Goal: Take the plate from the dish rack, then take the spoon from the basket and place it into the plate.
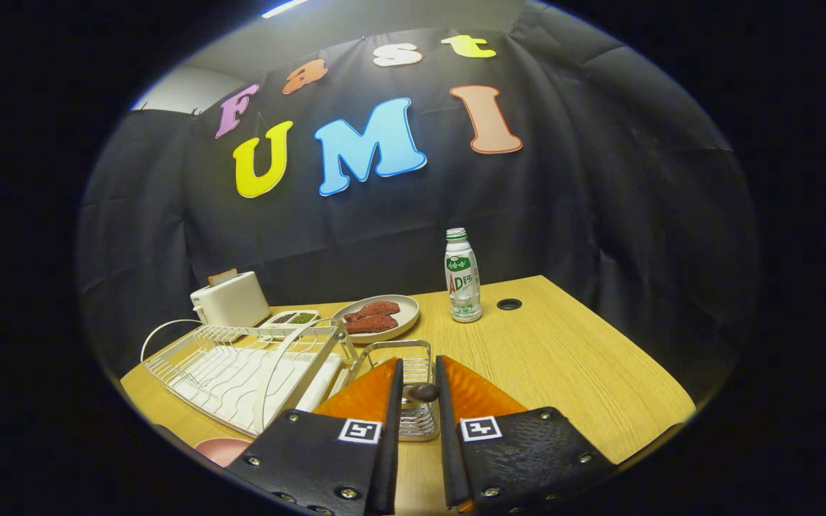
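- My gripper [419, 390] sits over the basket [413, 401], fingers nearly closed around the spoon [420, 392] handle; firm contact I can't confirm.
- A lopsided pinch could drop it short of the plate [221, 450] by the rack [241, 369].

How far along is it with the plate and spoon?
The dish rack holds no plate, and a pink plate lies beside it, so that step looks done. The tool has its fingers either side of the spoon handle in the basket; grip unclear. Left: carrying the spoon to the plate.
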Demonstrator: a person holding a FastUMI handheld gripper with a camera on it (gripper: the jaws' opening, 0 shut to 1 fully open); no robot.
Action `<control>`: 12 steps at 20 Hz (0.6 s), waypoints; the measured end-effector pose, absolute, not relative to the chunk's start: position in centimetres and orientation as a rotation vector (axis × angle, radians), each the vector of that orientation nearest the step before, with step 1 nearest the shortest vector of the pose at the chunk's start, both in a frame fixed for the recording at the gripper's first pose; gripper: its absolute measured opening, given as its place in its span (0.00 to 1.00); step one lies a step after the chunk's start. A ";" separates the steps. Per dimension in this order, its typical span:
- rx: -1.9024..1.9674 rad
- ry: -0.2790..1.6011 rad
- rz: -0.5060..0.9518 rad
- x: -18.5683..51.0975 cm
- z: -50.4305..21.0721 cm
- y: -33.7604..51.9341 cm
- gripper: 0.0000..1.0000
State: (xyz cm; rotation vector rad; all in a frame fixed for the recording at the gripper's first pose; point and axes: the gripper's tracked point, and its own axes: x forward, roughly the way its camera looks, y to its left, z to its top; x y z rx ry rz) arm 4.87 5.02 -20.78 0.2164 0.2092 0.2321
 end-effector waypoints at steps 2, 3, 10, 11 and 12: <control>0.216 0.200 0.224 5.6 -20.5 4.8 0.19; 0.212 0.210 0.225 5.4 -20.6 5.0 0.19; 0.256 0.296 0.242 6.5 -19.3 5.8 0.03; 0.241 0.303 0.249 6.4 -19.1 6.0 0.03; 0.225 0.305 0.255 6.8 -18.7 6.2 0.03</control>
